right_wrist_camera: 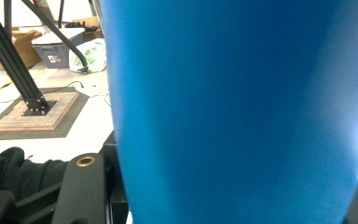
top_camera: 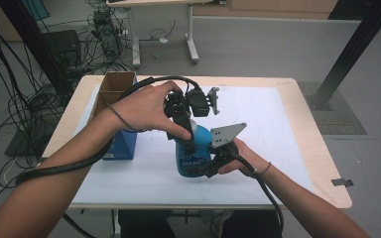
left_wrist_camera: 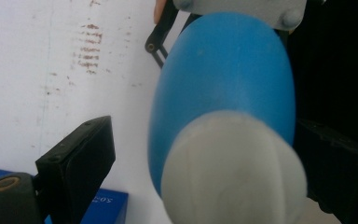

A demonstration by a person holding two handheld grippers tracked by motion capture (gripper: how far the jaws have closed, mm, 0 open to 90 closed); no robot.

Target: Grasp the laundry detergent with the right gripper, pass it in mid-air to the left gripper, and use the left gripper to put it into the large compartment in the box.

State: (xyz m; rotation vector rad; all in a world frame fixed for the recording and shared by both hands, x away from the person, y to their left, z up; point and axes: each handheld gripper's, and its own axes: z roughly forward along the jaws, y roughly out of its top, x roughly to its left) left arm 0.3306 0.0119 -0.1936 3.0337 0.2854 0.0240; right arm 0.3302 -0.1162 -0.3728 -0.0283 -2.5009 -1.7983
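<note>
Bottle (top_camera: 194, 151): bright blue body with pale lettering low on its side; cap (left_wrist_camera: 233, 172) white. Box (top_camera: 120, 146): dark blue with white print; open flaps (top_camera: 113, 88) plain brown cardboard. Table (top_camera: 305, 134): light wood rim, white sheet (top_camera: 258, 114) marked with faint brownish smudges. Left tool (top_camera: 186, 119) and right tool (top_camera: 213, 163): black, brass-coloured rivets; plate (top_camera: 226, 134) grey. Floor (top_camera: 258, 44): grey.

The blue bottle (top_camera: 193, 151) sitting between the right hand-held gripper's (top_camera: 213, 161) jaws is showing a smooth, matt plastic skin; its white cap (left_wrist_camera: 233, 170), between the left hand-held gripper's (left_wrist_camera: 191, 168) jaws, is looking matt and faintly fuzzy with blur. Those jaws are presenting dull black plastic with brass-coloured fittings. Beneath them the bench (top_camera: 297, 94) is showing pale wood at its edge under a white, stained, paper-like sheet (top_camera: 258, 104). Beside the left hand-held gripper, a brown cardboard box (top_camera: 114, 87) is looking rough and matt.
</note>
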